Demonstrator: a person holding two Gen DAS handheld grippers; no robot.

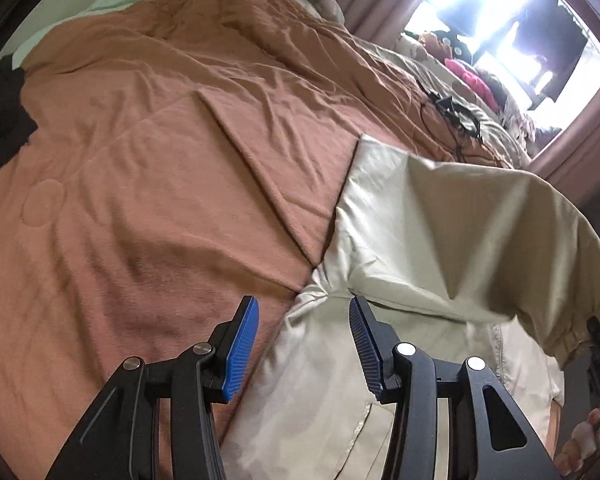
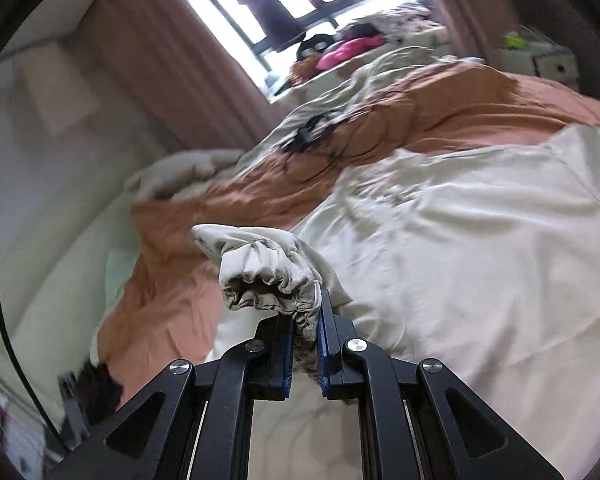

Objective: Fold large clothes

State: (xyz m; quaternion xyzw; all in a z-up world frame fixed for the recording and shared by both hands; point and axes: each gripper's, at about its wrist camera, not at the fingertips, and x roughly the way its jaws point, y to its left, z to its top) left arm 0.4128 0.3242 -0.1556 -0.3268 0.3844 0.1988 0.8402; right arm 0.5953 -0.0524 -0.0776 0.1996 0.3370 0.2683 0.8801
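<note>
- Your right tongs (image 2: 305, 332) are clenched on the gathered elastic cuff (image 2: 268, 280) of the cream jacket (image 2: 460, 240).
- Your left tongs (image 1: 304, 344) are released, above the jacket's edge.
- Jacket lies spread on the orange blanket (image 1: 140, 160) covering the bed.
- No readable writing or labels show anywhere.

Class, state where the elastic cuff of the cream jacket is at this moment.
The elastic cuff is pinched in the right gripper, lifted above the orange blanket. In the left wrist view it hangs at the far right edge.
</note>
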